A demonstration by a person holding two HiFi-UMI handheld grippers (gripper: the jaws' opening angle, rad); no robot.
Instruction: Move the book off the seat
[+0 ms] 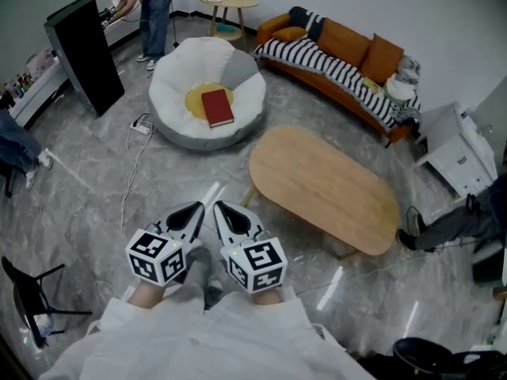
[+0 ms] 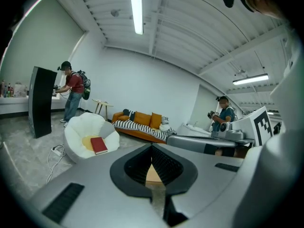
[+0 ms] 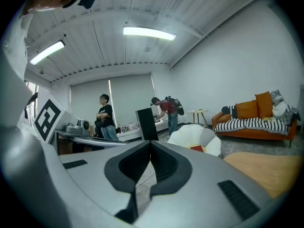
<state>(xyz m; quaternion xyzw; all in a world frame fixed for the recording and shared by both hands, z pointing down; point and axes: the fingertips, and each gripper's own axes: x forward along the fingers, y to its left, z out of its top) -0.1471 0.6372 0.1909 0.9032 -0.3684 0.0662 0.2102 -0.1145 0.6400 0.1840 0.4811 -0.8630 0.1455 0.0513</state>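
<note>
Approach: with your left gripper point(image 1: 188, 215) and right gripper point(image 1: 232, 217) both closed and empty, near the book point(image 1: 217, 107) on the seat point(image 1: 169, 79), then open.

- A grey marble-look floor point(image 1: 79, 212) fills the frame, and a white cable point(image 1: 131, 172) trails across it at left.
- An oval wooden table point(image 1: 325, 188) stands at centre right.
- An orange sofa point(image 1: 348, 50) with a striped throw point(image 1: 317, 62) lines the white wall point(image 1: 396, 2) at upper right.
- A small round side table point(image 1: 228, 2) stands at top centre.
- A tall black panel point(image 1: 83, 54) stands at upper left.
- Tube lights point(image 2: 137, 8) glow on the ribbed white ceiling point(image 2: 190, 27).
</note>
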